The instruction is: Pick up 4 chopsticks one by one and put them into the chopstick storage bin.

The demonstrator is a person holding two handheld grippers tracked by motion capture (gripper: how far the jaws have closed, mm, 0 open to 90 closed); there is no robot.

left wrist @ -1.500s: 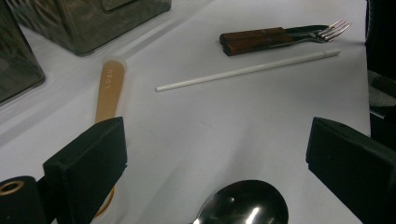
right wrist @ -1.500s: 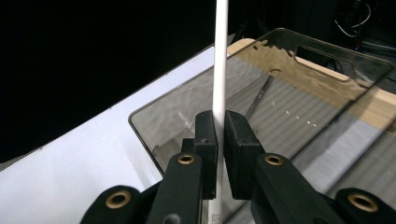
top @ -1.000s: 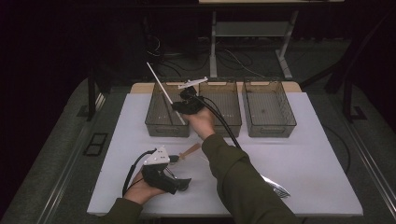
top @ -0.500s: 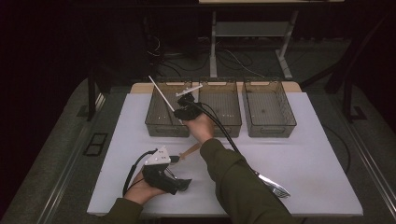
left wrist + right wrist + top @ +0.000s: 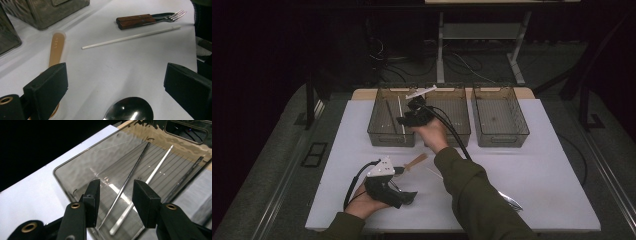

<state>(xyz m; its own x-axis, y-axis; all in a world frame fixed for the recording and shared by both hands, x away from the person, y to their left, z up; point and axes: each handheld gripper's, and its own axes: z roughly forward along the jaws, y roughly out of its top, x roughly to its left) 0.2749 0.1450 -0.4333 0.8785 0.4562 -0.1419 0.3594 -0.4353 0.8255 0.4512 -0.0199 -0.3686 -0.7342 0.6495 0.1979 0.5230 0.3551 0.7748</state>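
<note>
White sheeting covers the table (image 5: 537,170), with three clear plastic bins across the upper middle of the high view. Over the leftmost bin (image 5: 379,125) the right gripper (image 5: 116,195) is held; its jaws have just been opening, nothing pinched. A white chopstick (image 5: 150,176) lies inside below. At lower left, the left gripper (image 5: 116,85) is spread above a steel spoon (image 5: 131,110).

The high view was dim and a bit soft, the room around the bench (image 5: 537,165) nearly black while its white top caught the light from above. In the left gripper view the spoon (image 5: 130,110) threw back bright glints, and the near black tongs (image 5: 117,90) sat blurred. In the right gripper view glare rippled across the clear bin (image 5: 82,170), with the left side lost in darkness.
</note>
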